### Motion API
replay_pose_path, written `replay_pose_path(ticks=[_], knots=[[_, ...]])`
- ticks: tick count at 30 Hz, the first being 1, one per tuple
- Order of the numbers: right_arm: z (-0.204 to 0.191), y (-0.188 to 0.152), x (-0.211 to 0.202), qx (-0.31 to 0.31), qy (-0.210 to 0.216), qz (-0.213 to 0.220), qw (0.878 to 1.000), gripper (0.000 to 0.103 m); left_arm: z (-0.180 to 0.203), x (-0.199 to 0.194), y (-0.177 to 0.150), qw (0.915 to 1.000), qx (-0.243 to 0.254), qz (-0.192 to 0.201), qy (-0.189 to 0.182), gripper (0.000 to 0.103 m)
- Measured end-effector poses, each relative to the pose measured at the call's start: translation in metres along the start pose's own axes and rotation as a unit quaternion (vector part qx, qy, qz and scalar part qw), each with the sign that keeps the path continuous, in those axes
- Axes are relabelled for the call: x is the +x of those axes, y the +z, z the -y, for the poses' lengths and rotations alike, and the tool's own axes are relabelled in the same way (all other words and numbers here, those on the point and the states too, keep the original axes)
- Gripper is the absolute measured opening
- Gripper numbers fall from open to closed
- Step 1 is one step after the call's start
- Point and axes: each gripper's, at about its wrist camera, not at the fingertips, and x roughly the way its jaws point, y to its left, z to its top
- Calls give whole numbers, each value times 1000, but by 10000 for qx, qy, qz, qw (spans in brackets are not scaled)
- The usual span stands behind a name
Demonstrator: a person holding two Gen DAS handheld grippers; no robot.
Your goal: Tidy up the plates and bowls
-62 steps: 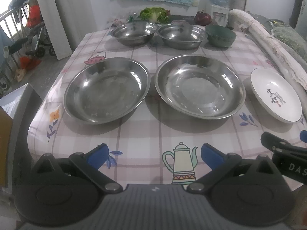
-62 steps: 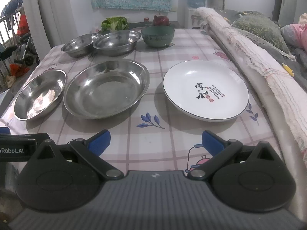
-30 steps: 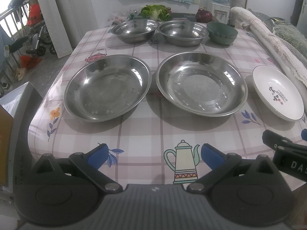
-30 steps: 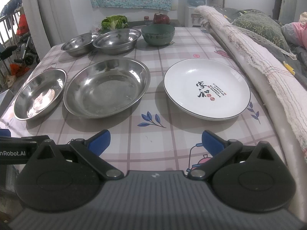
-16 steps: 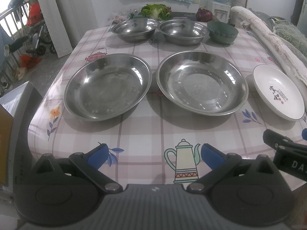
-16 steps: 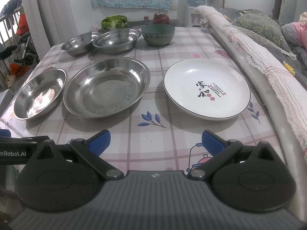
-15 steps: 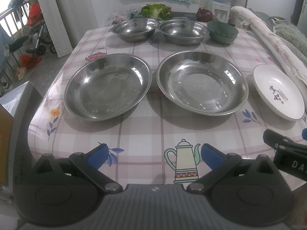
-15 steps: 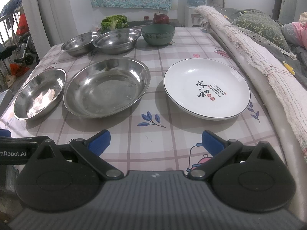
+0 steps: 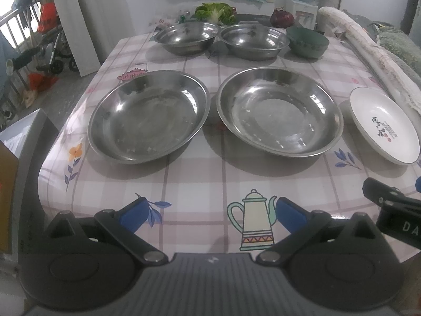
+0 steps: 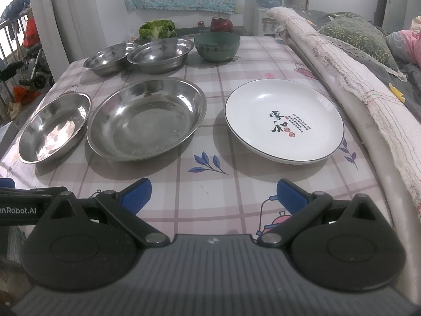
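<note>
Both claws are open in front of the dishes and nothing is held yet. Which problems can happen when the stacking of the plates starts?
1. The white plate lies near the rolled cloth along the table's right side; the right claw could catch on it.
2. The two big steel plates sit almost rim to rim, so lifting one may knock the other.
3. Their thin, shiny rims could slip from the left claw.

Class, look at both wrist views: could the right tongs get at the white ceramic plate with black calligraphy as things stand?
Probably yes. The right tongs are open and face the white ceramic plate with black calligraphy across bare checked tablecloth; nothing lies between them.
</note>
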Motion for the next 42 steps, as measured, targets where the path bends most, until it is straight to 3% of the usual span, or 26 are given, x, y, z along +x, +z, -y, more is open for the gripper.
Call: replay_pose_path(ticks=[11,19,27,31,34,38,42], knots=[[-2,5,4,-232,-160,75,9996,102,-4,-4,4,9998,87,172,86,103],[-1,31,7,-308,-275,279,9988,102,-23,-14,37,9974,222,666,170,103],[-16,61,11,-585,-210,606,9962,102,-47,-12,77,9969,-59,779,-39,103],[-26,82,17,-827,-70,689,9942,102,-52,-10,91,9961,-74,883,60,103],[-35,99,21,-1032,35,761,9917,102,-53,-1,105,9974,-27,711,61,103],[-44,135,30,-1318,409,781,9873,102,-57,12,122,9983,-103,556,-131,103],[-48,181,47,-1467,810,831,9823,102,-63,26,146,9980,-176,612,-54,103]])
